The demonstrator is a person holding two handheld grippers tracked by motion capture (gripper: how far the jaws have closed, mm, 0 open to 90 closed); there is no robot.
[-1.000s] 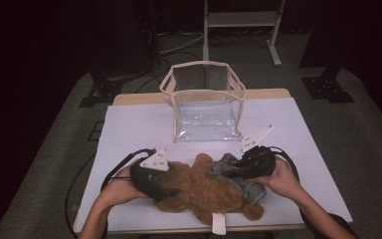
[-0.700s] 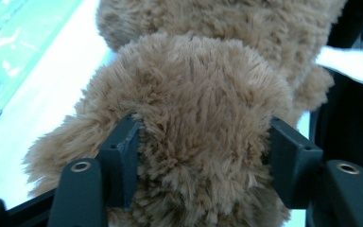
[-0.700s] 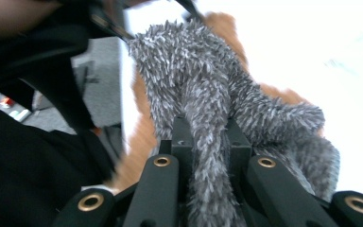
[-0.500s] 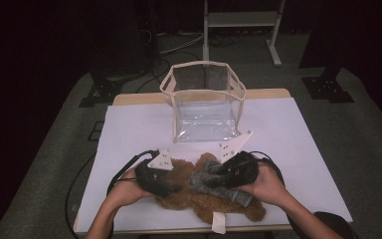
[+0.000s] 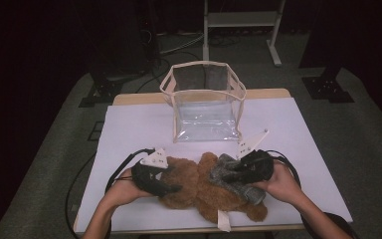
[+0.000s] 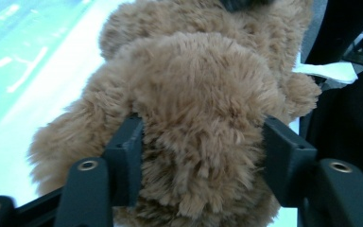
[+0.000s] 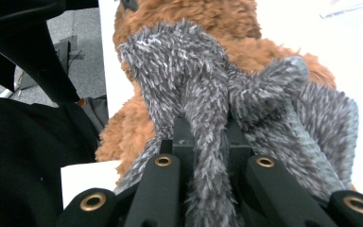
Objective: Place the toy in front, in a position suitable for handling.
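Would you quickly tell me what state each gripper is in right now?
Left gripper: jaws wide, one on each side of the brown teddy bear; not clamped shut.
Right gripper: shut on the grey fuzzy cloth.

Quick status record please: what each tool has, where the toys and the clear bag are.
left tool: jaws wide around the brown teddy bear, fur against both jaws
right tool: shut on the grey fuzzy cloth
brown teddy bear: lying on the white table cover near the front edge, white tag at its lower side
grey fuzzy cloth: draped on the bear's right half
clear bag: upright and open behind the bear, apart from it
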